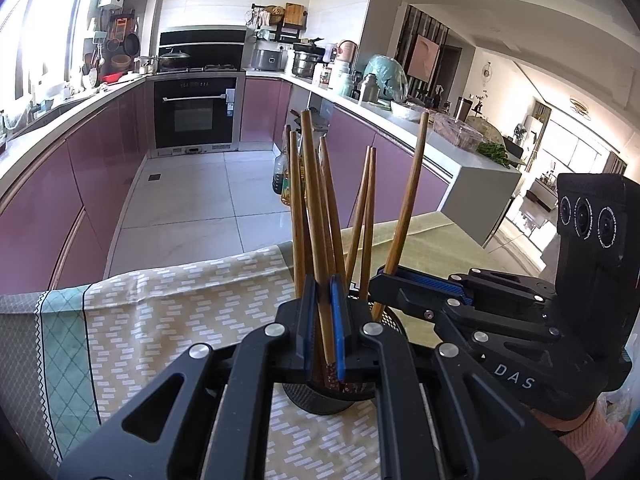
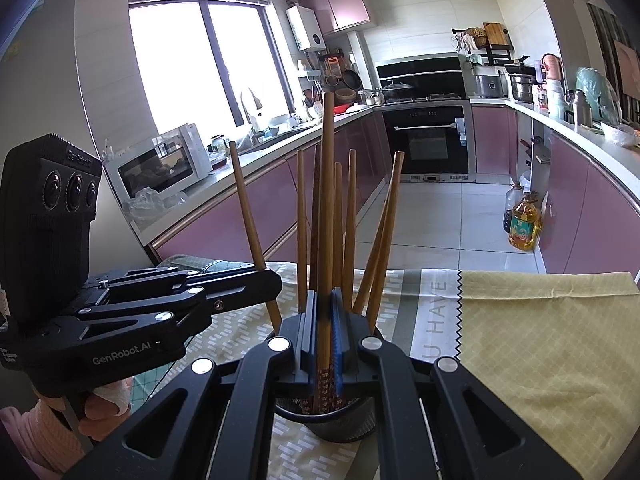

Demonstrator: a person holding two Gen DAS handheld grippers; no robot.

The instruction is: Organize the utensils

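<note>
Where cloths (image 1: pixel 168 304) cover table – purple kitchen cabinets (image 1: pixel 100 168) behind – L&R jaws each pinch a chopstick (image 1: pixel 316 240).

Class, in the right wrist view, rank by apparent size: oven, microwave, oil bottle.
1. oven
2. microwave, looks close to the oven; it sits nearer the camera, so this order is unsure
3. oil bottle

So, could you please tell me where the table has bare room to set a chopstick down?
Free: the yellow checked cloth right of the black mesh holder, and the beige patterned cloth left of it. Crowded: the holder itself, ringed by both tongs.
</note>
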